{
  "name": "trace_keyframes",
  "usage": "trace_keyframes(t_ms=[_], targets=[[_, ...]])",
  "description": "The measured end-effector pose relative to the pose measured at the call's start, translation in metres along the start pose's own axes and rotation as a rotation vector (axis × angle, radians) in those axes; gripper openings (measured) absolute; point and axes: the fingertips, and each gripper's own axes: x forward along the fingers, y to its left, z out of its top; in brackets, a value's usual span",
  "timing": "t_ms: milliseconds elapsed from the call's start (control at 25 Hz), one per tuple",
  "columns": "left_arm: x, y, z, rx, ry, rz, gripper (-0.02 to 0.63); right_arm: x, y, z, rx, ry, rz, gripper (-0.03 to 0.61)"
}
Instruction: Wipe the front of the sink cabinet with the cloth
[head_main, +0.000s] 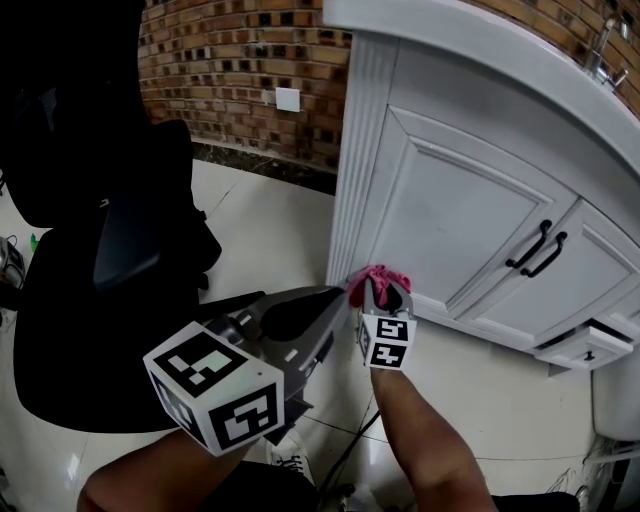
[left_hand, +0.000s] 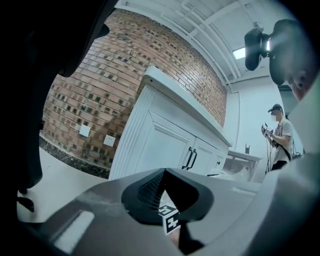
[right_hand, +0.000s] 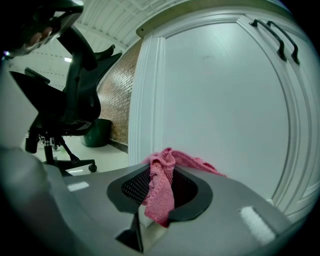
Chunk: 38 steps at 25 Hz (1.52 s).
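One pink cloth (head_main: 378, 278) is pinched in the right hand-held gripper (head_main: 378, 290), whose two jaws close on it. In the right gripper view the cloth (right_hand: 162, 190) hangs down between the jaws and bunches over their tips. It sits at the lower left corner of the left door of the white sink cabinet (head_main: 450, 210), very near the panel; whether it touches cannot be told.

The left hand-held gripper (head_main: 335, 298) is held lower and to the left, its jaws brought together at the tips with nothing between them. It points toward the right one.

The cabinet front shows two doors. Two black handles (head_main: 530, 245) stand side by side where the doors meet.

One black office chair (head_main: 100, 250) stands on the pale tiled floor (head_main: 270, 230) to the left, well apart from the cabinet. Behind is a brick wall (head_main: 230, 60); the left gripper view shows two white wall plates (left_hand: 84, 131) on it and one person (left_hand: 280, 137) standing far off.
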Motion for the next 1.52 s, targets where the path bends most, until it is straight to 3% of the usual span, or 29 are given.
trace_keyframes(t_ms=[600, 840, 1040, 1200, 1360, 1520], targets=[[0.007, 0.000, -0.005, 0.011, 0.020, 0.006, 0.006, 0.007, 0.002, -0.028, -0.035, 0.071, 0.050, 0.101], [0.012, -0.001, -0.006, 0.046, 0.031, 0.010, 0.006, 0.002, 0.005, -0.042, 0.013, 0.218, 0.134, 0.101], [0.024, -0.005, -0.011, 0.069, 0.048, 0.021, 0.006, -0.027, -0.017, -0.047, 0.079, 0.277, 0.117, 0.101], [0.031, -0.024, -0.018, 0.103, 0.092, -0.023, 0.006, -0.063, -0.033, -0.030, 0.161, 0.290, 0.136, 0.101], [0.033, -0.038, -0.017, 0.112, 0.101, -0.048, 0.006, -0.114, -0.043, 0.013, 0.299, 0.258, 0.211, 0.101], [0.036, -0.058, -0.010, 0.111, 0.092, -0.075, 0.006, -0.175, -0.050, 0.083, 0.236, 0.194, 0.306, 0.101]])
